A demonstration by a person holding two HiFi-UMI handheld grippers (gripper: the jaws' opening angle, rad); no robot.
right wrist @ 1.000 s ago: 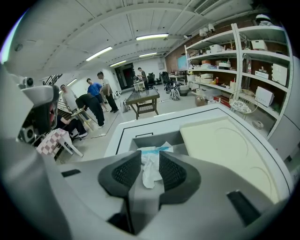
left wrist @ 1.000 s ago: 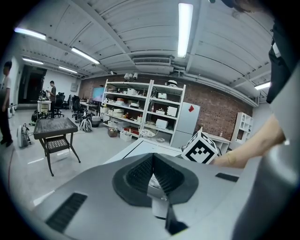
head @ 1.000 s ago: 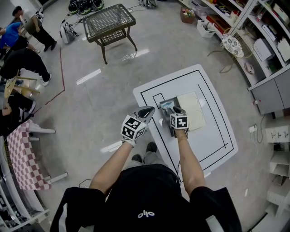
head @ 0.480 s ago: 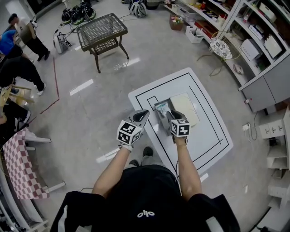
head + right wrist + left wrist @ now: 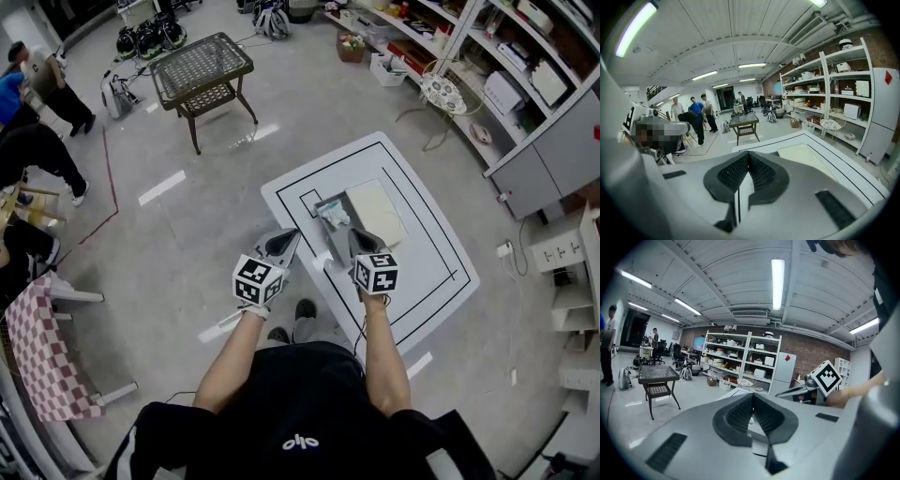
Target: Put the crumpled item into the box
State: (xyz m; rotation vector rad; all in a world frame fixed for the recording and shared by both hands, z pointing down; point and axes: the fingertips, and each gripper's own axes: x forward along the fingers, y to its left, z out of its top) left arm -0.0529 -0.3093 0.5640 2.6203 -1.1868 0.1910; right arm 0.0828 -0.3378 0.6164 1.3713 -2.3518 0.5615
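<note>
A grey open box (image 5: 343,232) stands on the white table (image 5: 427,272), and the pale crumpled item (image 5: 334,215) lies inside it. A cream lid (image 5: 377,211) lies flat to the right of the box. My right gripper (image 5: 356,236) hovers at the near side of the box, jaws shut with nothing between them (image 5: 748,154). My left gripper (image 5: 288,236) hangs off the table's left edge, also shut and empty (image 5: 752,397). In the left gripper view the right gripper (image 5: 797,390) shows from the side.
Black lines mark rectangles on the table (image 5: 843,164). A dark mesh side table (image 5: 199,66) stands on the floor beyond. Shelving with boxes (image 5: 487,66) runs along the right. People (image 5: 37,141) stand at the far left, beside a checked cloth (image 5: 47,328).
My right gripper has drawn back from over the box toward me, leaving the crumpled item in the box. The left gripper has shifted back a little too.
</note>
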